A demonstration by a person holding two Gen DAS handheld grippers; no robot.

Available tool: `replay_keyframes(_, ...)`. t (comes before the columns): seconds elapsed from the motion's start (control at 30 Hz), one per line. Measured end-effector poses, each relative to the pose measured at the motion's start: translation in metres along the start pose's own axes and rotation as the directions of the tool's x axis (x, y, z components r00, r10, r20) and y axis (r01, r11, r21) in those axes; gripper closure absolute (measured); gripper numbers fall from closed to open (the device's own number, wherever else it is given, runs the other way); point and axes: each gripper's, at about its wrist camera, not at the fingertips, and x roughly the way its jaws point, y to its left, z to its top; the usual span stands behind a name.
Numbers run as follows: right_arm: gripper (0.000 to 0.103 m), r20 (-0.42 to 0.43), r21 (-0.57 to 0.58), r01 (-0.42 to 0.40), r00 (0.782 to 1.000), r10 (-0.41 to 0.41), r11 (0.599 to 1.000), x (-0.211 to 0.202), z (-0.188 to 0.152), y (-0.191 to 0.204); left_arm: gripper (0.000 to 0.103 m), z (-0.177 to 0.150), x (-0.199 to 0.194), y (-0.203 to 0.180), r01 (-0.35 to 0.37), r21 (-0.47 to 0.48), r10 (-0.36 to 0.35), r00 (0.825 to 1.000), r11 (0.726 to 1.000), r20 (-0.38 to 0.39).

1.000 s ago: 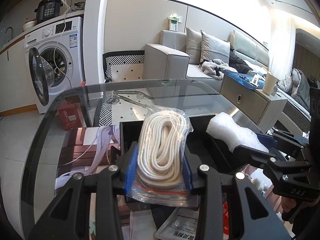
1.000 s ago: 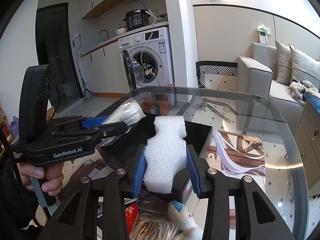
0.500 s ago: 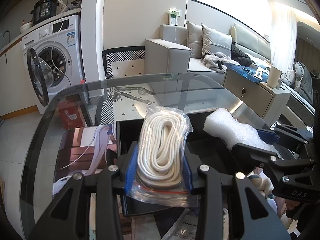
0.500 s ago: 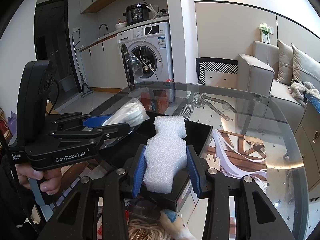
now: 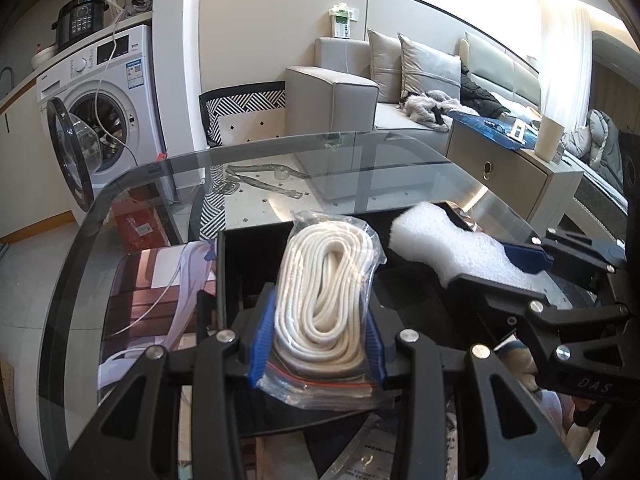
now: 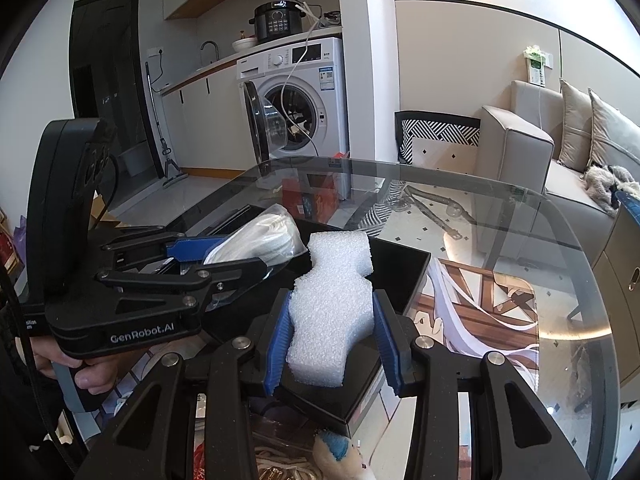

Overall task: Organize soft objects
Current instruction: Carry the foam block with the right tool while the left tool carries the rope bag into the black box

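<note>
My left gripper [image 5: 316, 344] is shut on a clear zip bag of coiled white rope [image 5: 328, 280] and holds it over an open black box [image 5: 256, 256] on the glass table. My right gripper [image 6: 334, 340] is shut on a white foam block [image 6: 332, 304] and holds it over the same black box [image 6: 404, 264]. The foam block [image 5: 452, 244] and the right gripper show at the right of the left wrist view. The rope bag [image 6: 260, 240] and the left gripper show at the left of the right wrist view.
The round glass table [image 6: 520, 208] carries a printed mat [image 6: 480, 312]. A small plush toy [image 6: 340, 456] and a bag of cord [image 6: 280, 468] lie near the front edge. A washing machine [image 5: 100, 92] with its door open and a grey sofa [image 5: 360, 92] stand beyond.
Both grippers have moved forward and lower over the black box with their loads. The box now sits closer under the rope bag and the foam block.
</note>
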Motion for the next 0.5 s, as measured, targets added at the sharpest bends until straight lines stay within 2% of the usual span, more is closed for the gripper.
replay_keyframes(0.1, 0.063, 0.000, -0.002, -0.002, 1.000, 0.002, 1.000, 0.0002, -0.0008, -0.0001, 0.065, -0.0024, 0.0004, -0.0057, -0.009, 0.025, 0.010, 1.000, 1.000, -0.010)
replay_keyframes(0.2, 0.063, 0.001, -0.002, -0.010, 1.000, 0.010, 1.000, 0.0000, -0.0014, 0.0000, 0.065, -0.0039, 0.0000, -0.0038, 0.019, -0.010, -0.019, 1.000, 1.000, -0.022)
replay_keyframes(0.5, 0.063, -0.001, -0.012, -0.024, 1.000, 0.023, 1.000, 0.0013, -0.0025, 0.0001, 0.065, -0.0086, -0.0058, -0.0046, 0.005, -0.022, -0.005, 1.000, 1.000, -0.023)
